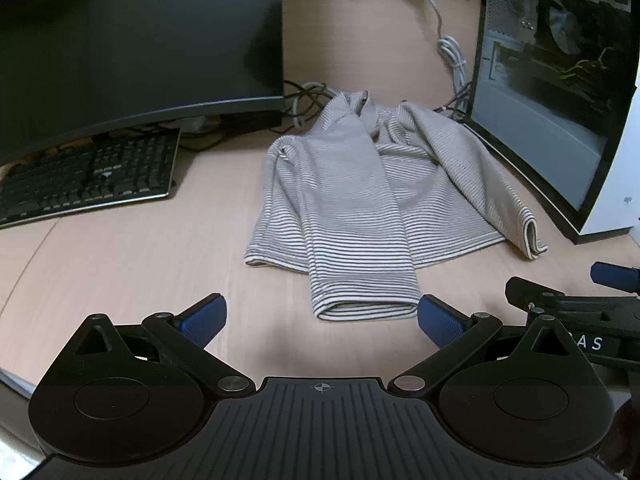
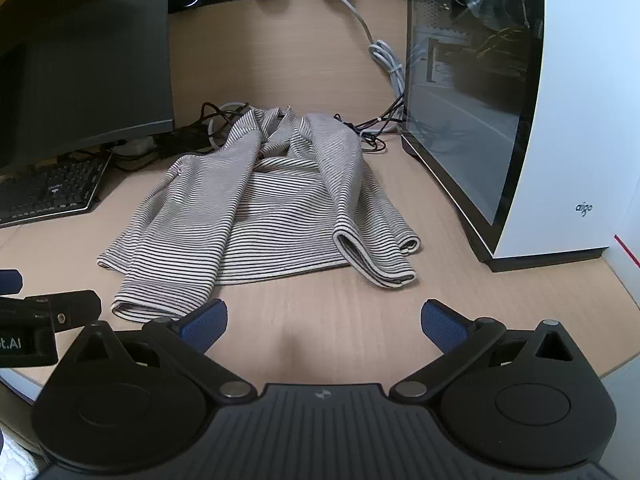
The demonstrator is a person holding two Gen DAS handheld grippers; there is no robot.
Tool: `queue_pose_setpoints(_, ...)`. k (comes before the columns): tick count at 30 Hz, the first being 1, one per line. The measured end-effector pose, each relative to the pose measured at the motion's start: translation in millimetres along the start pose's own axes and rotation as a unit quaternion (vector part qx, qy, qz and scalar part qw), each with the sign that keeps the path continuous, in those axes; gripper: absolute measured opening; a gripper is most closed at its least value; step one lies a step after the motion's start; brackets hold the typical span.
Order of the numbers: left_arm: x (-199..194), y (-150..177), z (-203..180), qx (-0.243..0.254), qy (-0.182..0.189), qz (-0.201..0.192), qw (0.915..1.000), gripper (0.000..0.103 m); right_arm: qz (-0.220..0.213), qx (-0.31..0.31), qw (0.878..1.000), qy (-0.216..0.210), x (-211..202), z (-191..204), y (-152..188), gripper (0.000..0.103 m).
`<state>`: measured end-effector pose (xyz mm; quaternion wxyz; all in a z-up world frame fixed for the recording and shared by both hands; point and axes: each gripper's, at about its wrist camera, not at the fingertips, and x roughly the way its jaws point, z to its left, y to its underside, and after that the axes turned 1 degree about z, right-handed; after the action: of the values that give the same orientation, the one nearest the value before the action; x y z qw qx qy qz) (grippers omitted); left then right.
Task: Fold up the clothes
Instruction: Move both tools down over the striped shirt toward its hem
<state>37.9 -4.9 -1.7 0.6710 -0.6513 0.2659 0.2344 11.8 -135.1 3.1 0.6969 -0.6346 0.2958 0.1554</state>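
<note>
A: Where is the striped long-sleeve shirt point(image 1: 356, 200) now?

B: On the desk point(image 1: 120, 272), between the keyboard point(image 1: 88, 176) and the PC case point(image 1: 560, 120), both sleeves laid inward. The left gripper point(image 1: 320, 320) and right gripper point(image 2: 324, 320) hover spread wide, holding nothing.

A: How to fold well?

B: I think pinch both hem corners together, then lift evenly toward the collar.
</note>
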Motion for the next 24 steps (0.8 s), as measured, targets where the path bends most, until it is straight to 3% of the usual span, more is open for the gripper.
queue_pose_setpoints(10, 14.3, -8.3, 9.6, 0.007, 0.02, 0.008, 0.9997, 0.103, 0.005, 0.008, 1.0, 0.019, 8.4, 2.4, -5.9, 0.103)
queue_pose_setpoints(16, 35.3, -26.6, 28.5, 0.018, 0.05, 0.016, 0.9985, 0.103, 0.006, 0.061, 0.998, 0.027, 15.1, 1.9, -17.5, 0.103)
queue_pose_setpoints(24, 83.9, -64.7, 54.6, 0.022, 0.168, 0.046, 0.9845, 0.103, 0.021, 0.163, 0.985, 0.051, 26.1, 8.3, -24.9, 0.103)
